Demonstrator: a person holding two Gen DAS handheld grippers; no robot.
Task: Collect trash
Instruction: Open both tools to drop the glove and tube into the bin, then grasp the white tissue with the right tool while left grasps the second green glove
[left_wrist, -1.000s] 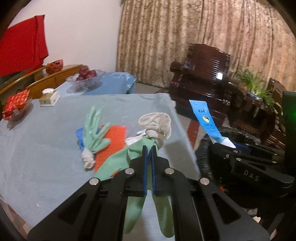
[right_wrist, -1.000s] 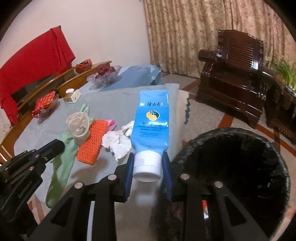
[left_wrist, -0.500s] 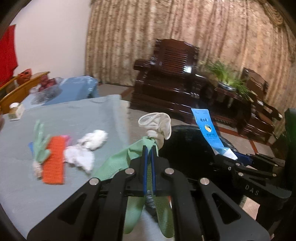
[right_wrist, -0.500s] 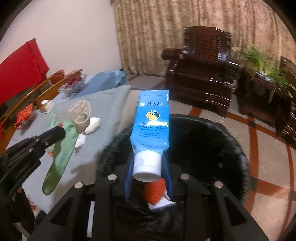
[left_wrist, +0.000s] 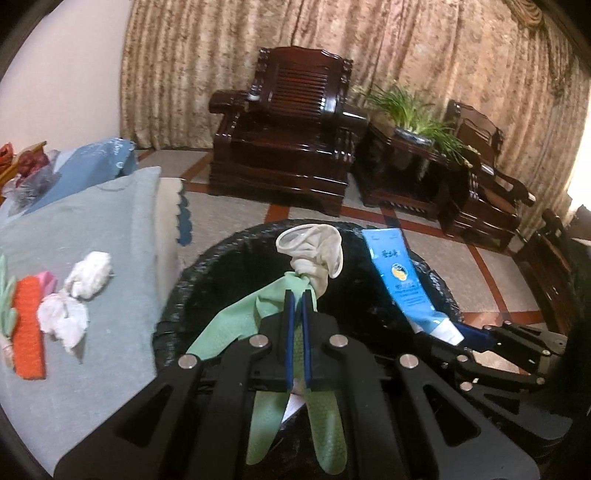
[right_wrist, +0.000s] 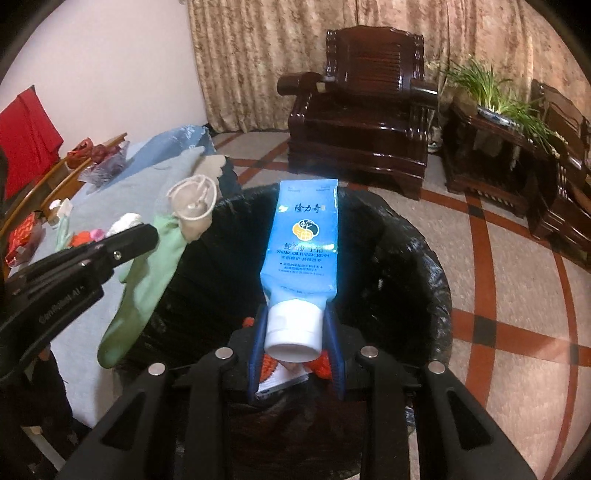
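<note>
Now left tool (left_wrist: 296, 295) clenched on green glove (left_wrist: 236, 317); right tool (right_wrist: 293, 325) grasping hand-cream tube (right_wrist: 304, 240) by cap.

We see the left gripper (left_wrist: 296, 295) at lower centre of its own view: matte black, angular arms with triangular cut-outs, four round silver screws across the linkages, and two narrow blue pads (left_wrist: 289, 332) on the fingers. The right gripper (right_wrist: 295, 325) has the same black frame, silver screws and blue pads (right_wrist: 334, 354). White lettering, too blurred to read, marks the left gripper's side at the left of the right view.
</note>
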